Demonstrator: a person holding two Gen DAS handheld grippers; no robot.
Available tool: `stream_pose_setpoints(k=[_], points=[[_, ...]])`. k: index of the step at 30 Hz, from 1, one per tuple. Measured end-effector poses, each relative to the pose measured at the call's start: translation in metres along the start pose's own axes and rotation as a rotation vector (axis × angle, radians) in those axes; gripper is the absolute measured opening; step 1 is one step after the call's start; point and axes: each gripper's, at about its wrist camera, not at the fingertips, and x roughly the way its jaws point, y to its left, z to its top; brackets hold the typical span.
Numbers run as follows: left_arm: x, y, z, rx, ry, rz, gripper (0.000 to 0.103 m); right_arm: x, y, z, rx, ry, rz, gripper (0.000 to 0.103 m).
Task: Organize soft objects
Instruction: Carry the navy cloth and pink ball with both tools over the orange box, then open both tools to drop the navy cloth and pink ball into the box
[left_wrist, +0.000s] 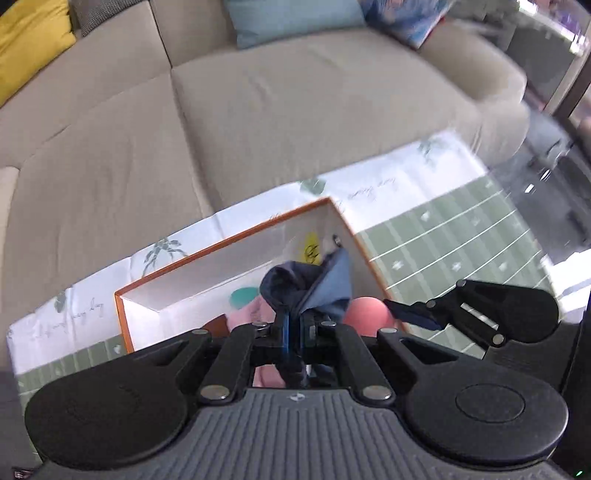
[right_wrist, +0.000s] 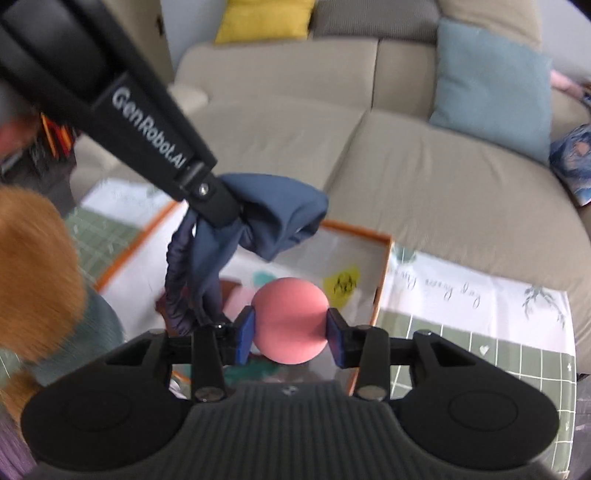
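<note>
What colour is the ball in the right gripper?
Pink; the ball shows best in the right wrist view.

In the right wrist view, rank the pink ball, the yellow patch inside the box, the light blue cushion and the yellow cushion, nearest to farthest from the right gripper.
1. Pink ball: clamped between the right gripper's fingers.
2. Yellow patch: just beyond the ball, inside the orange-edged box.
3. Light blue cushion: on the sofa, upper right.
4. Yellow cushion: at the sofa's back, top centre.

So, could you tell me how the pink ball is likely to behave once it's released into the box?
The pink ball is round and smooth, so it would probably roll about in the orange-edged box. The right gripper holds it without visible denting, so it seems fairly firm.
</note>
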Motion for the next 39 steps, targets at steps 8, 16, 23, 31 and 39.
stream_pose_setpoints(k=[8, 16, 23, 31, 39], points=[[0.033, -0.018, 0.001, 0.080, 0.085, 0.152, 0.011, 0.038, -0.004, -0.006, -0.072, 0.132, -0.006, 0.045], [0.033, -0.020, -0.005, 0.090, 0.114, 0.174, 0.025, 0.028, 0.004, -0.020, -0.090, 0.129, -0.018, 0.050], [0.014, -0.020, -0.007, 0.094, 0.091, 0.157, 0.028, 0.018, 0.000, -0.026, -0.084, 0.100, -0.028, 0.056], [-0.034, -0.031, -0.029, 0.113, -0.059, 0.076, 0.028, -0.019, 0.014, -0.021, -0.080, 0.015, -0.051, 0.058], [-0.114, -0.036, -0.092, 0.101, -0.362, -0.031, 0.028, -0.102, 0.036, -0.035, -0.058, -0.175, -0.140, 0.058]])
